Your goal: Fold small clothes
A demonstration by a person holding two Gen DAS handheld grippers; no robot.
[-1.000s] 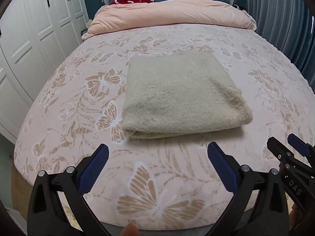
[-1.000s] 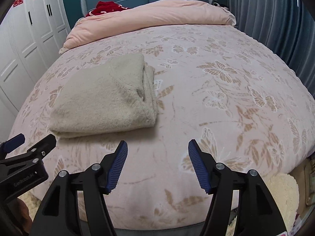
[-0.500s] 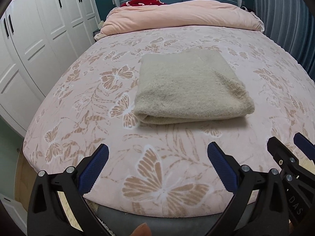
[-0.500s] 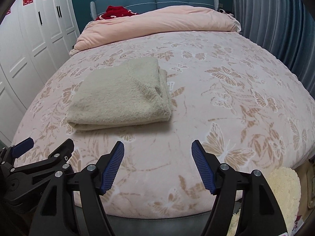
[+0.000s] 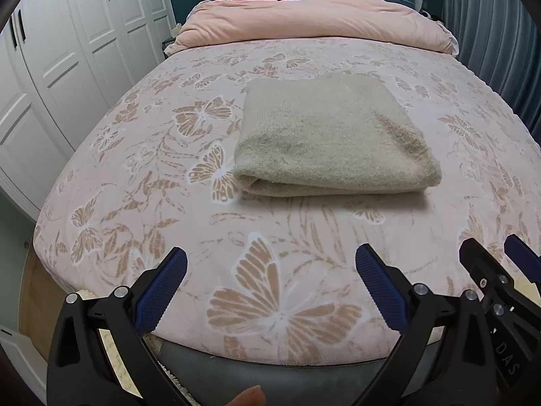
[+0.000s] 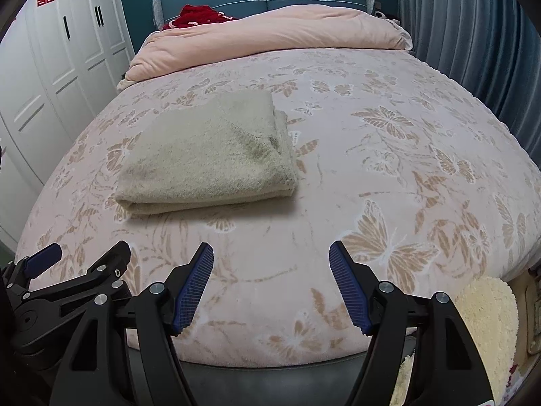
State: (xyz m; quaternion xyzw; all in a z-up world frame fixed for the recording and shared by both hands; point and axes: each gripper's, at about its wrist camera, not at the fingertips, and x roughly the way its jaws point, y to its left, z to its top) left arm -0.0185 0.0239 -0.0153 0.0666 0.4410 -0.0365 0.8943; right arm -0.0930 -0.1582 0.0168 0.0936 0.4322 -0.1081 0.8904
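Both tongs are held spread and empty above the foot of the bed, nothing pinched between their blue pads. The left tongs [image 5: 270, 275] are aimed over the butterfly-print bedspread [image 5: 152, 155], with the right tongs [image 6: 271, 269] just beside them on the right — each is caught at the edge of the other's view. Well apart from both, further up the bed, the beige knit garment [image 5: 324, 135] is seen lying as a flat, squared bundle, its rounded fold edge turned toward the tongs and its layered edges stacked on the right side.

The fold is judged to be essentially finished; neither pair of tongs is in contact with the cloth. If a final tidy is wanted, it would best be done with a light touch — the loose layers at the right edge [image 6: 282, 142] nipped together, not just the top one, and the bundle pressed flat rather than dragged, since the plush spread is likely to catch the knit.

Beyond the garment, a pink duvet [image 6: 270, 30] is heaped at the headboard, with white wardrobe doors [image 5: 67, 50] along the left.
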